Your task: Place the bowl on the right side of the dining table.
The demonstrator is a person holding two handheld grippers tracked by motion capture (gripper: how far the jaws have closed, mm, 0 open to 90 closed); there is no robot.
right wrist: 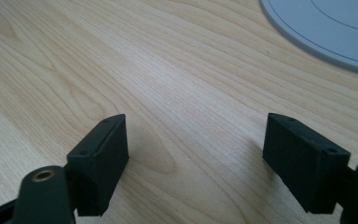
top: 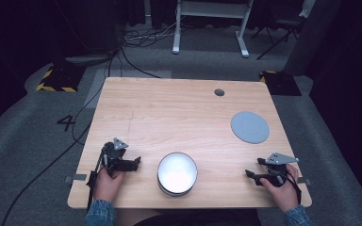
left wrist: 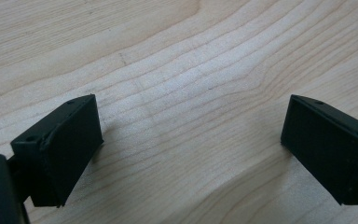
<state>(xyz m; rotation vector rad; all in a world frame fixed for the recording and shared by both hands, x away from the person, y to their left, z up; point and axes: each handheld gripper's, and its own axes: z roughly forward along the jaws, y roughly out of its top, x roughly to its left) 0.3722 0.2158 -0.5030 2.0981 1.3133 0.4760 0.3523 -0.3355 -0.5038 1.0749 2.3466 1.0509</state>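
1. White round bowl (top: 177,173) with its dark rim sits between our two grippers, near the table's (top: 169,108) front edge.
2. Left gripper (top: 133,163) rests released just beside it, nothing between the jaws.
3. Right gripper (top: 250,174), also released and bare, lies farther off.
4. We should close in level on the rim.
5. Bowl looks empty; grey round plastic disc (top: 249,126) beyond the right gripper carries nothing.

a grey disc (top: 249,126) lies on the wooden table (top: 169,113).

Left gripper (top: 133,164) low in left hand (top: 107,182), fingers (left wrist: 60,149) spread wide, right gripper (top: 250,175) likewise, fingers (right wrist: 100,161) parted
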